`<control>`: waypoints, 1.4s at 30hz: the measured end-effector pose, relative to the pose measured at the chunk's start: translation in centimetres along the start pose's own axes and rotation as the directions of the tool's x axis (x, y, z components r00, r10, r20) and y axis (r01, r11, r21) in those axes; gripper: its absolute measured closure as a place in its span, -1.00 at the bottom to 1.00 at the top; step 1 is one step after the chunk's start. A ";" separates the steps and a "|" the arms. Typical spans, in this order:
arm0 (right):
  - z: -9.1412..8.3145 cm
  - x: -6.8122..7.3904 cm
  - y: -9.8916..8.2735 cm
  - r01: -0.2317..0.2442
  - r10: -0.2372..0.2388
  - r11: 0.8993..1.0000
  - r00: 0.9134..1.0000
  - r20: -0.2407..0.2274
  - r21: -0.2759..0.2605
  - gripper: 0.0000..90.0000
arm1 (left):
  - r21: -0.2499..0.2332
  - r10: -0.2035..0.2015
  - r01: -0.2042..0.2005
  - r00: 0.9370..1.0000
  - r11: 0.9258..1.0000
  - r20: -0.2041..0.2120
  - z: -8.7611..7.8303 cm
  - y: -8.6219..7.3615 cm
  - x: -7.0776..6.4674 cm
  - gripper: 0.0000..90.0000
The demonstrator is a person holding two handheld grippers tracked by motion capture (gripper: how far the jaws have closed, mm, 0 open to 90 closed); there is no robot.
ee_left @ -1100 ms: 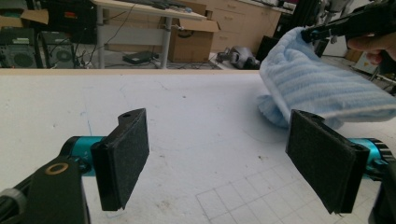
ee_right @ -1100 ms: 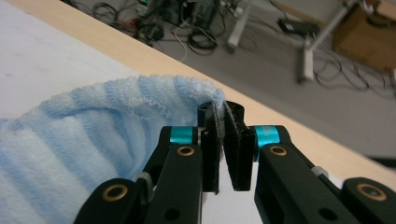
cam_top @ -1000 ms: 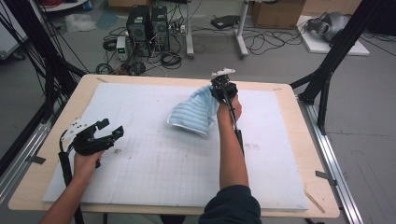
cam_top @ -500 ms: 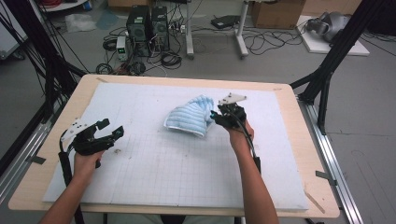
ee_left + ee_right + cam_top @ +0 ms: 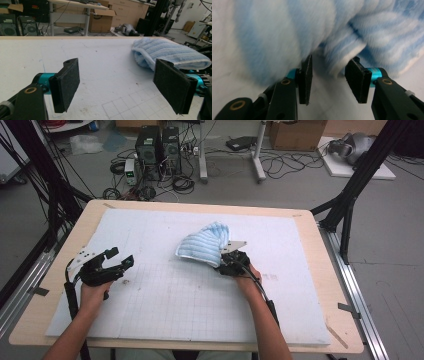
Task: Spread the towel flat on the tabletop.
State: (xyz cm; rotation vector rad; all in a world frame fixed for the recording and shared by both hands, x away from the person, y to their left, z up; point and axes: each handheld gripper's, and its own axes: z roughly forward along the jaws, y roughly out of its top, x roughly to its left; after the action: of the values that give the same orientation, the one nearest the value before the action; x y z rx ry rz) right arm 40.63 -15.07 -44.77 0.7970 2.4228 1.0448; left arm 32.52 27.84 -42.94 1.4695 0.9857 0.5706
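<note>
We see a fluffy terry-cloth towel (image 5: 205, 247), pale blue with white ribbed stripes, soft nap, matt, at frame centre. The white mat (image 5: 200, 295) under it looks like matt foam or paper board, gridded, lightly scuffed. The table (image 5: 327, 270) edge is pale, smooth wood. The left gripper (image 5: 120, 85) at lower left has rough, matt black felt-like pads (image 5: 68, 82), glossy teal metal-looking hubs and black plastic arms; same build on the right gripper (image 5: 329, 80).
</note>
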 end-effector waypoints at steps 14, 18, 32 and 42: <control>-4.4 2.2 -0.3 -0.104 0.111 0.994 0.972 -0.206 0.043 0.92 | 0.008 -0.002 0.002 1.000 1.000 0.013 0.0 0.0 -0.1 -0.49; -5.7 3.0 -0.8 -0.108 0.115 0.993 0.966 -0.233 0.044 0.92 | 0.021 -0.007 0.006 0.999 1.000 0.038 0.3 -0.1 -0.5 -0.46; -9.0 3.2 -3.8 -0.161 0.154 0.987 0.975 -0.162 -0.029 0.35 | 0.124 -0.035 0.002 0.965 0.992 0.260 4.7 0.7 -5.8 -0.38; -9.4 3.3 -4.2 -0.141 0.128 0.988 0.977 -0.169 -0.066 0.07 | 0.266 0.030 -0.122 0.945 0.956 0.326 11.2 0.5 -10.9 -0.29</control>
State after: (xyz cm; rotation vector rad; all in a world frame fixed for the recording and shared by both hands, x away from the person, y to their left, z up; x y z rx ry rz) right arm 31.57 -20.32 -42.22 0.8910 2.4741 1.2950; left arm 36.19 12.70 -42.10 1.7967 0.7767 0.2375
